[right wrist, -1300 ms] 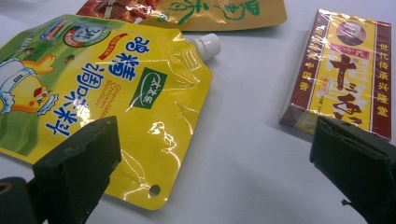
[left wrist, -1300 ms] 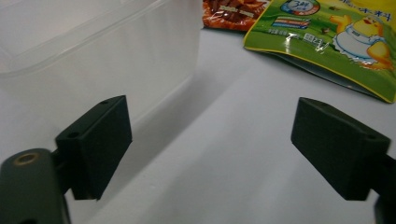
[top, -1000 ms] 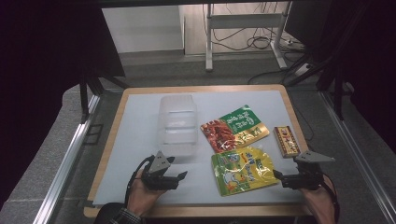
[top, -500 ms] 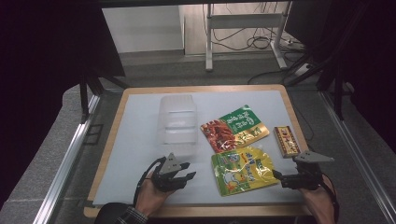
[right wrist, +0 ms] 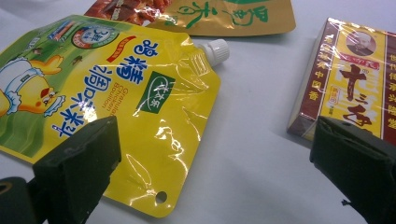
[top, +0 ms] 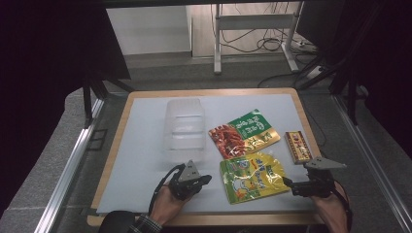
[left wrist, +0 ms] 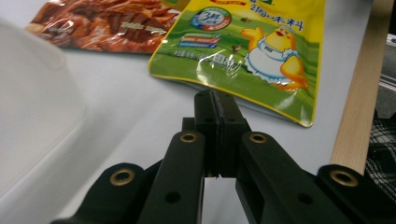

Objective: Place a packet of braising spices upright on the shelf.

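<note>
Clear tub (top: 184, 125) sits back-left on the white mat (top: 145, 160), empty as far as I can see.

Left gripper (top: 204, 180): jaws have just been closing and now meet, nothing between them. Tips lie near the yellow pouch (top: 252, 177), just short of its left edge, not touching; the left gripper view shows the pouch's lower edge just beyond the tips (left wrist: 215, 100).

The pouch lies flat at front centre, white cap (right wrist: 214, 50) pointing away toward the red-green pouch (top: 244, 132), which lies just behind it, corners about touching.

Right gripper (top: 287, 182): jaws wide apart, holding nothing, tips at the pouch's right edge. In its own view the pads straddle the pouch's near corner, one pad (right wrist: 77, 163) over the foil, the other by the box (top: 297, 146).

Judgement: the right looks set to pick the pouch. Do it well: slide one pad under the edge, bite well in past the slick seam, avoid the hang hole, keep clear of the box. The shut left tip could pin the far edge so it doesn't skid.
</note>
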